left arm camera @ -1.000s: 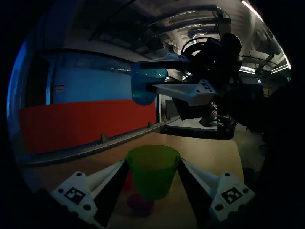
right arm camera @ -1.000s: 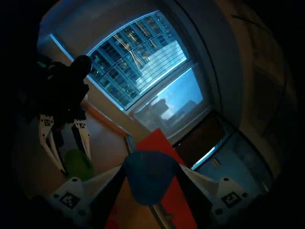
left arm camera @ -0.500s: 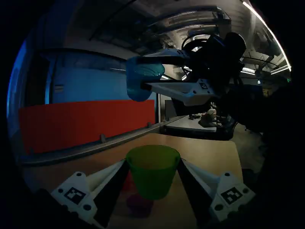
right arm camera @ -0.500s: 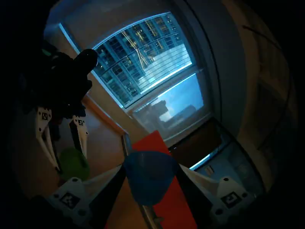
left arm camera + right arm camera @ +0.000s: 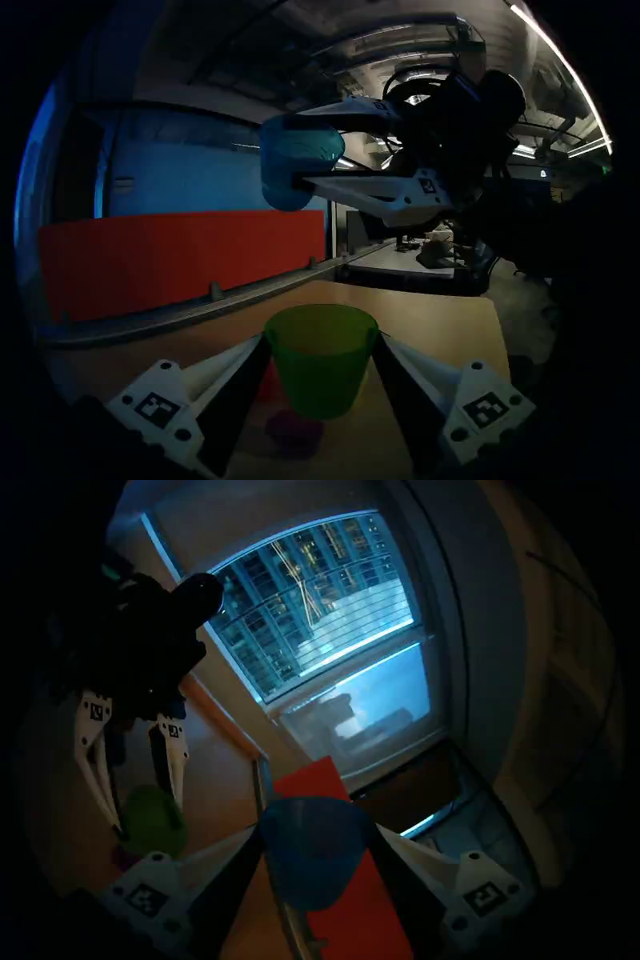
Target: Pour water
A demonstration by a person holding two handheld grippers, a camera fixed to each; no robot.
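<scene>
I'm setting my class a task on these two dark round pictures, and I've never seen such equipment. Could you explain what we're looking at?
A person holds a hand tool with two fingers in each hand, and a wide-angle camera rides on each tool. The left gripper view looks along the left gripper, whose white fingers clamp a green cup over a wooden table. Farther off and higher up, it shows the right gripper clamping a blue cup. The right gripper view is that second tool's own picture, looking along its fingers at the blue cup. A purple thing lies on the table, too dark to identify.
</scene>
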